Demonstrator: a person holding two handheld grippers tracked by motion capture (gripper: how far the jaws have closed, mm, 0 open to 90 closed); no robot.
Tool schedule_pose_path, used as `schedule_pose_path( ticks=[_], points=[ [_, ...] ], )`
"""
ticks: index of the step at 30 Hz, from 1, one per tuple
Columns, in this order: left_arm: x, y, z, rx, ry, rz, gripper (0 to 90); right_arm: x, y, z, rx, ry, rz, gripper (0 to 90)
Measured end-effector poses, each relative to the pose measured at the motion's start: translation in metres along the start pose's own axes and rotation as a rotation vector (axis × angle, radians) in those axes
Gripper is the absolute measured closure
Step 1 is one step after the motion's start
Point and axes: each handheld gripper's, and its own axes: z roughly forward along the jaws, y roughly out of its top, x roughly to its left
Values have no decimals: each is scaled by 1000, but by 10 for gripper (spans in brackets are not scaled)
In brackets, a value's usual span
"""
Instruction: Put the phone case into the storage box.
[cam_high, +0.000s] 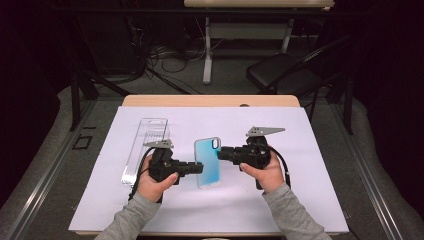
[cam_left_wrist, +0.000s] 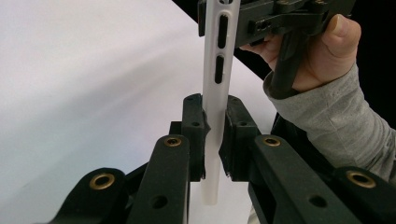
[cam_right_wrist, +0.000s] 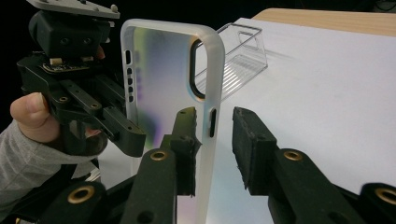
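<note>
My left fingers (cam_left_wrist: 212, 135) are clamping one long edge of the phone case (cam_high: 207, 161), holding it just above the desk (cam_high: 300, 200) near its centre, while my right fingers (cam_right_wrist: 212, 140) are straddling the opposite edge, one pad touching and the other standing off, not yet gripping. I judge the handover to be roughly halfway, with the right grasp and left release remaining. I am counting one phone case and one clear package (cam_high: 145, 147) lying at ten o'clock from it.

Phone case (cam_high: 207, 161) right of clear packaging (cam_high: 146, 148)
</note>
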Motion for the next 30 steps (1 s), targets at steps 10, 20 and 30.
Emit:
schedule_pose_path(
  ticks=[10,20,30],
  points=[
    [0,0,0,1,-2,1,814,0,0,0,-1,20,8,732],
    [0,0,1,1,-5,4,814,0,0,1,2,29,15,744],
    [-1,0,1,-3,-8,7,814,-1,0,1,3,41,17,748]
  ],
)
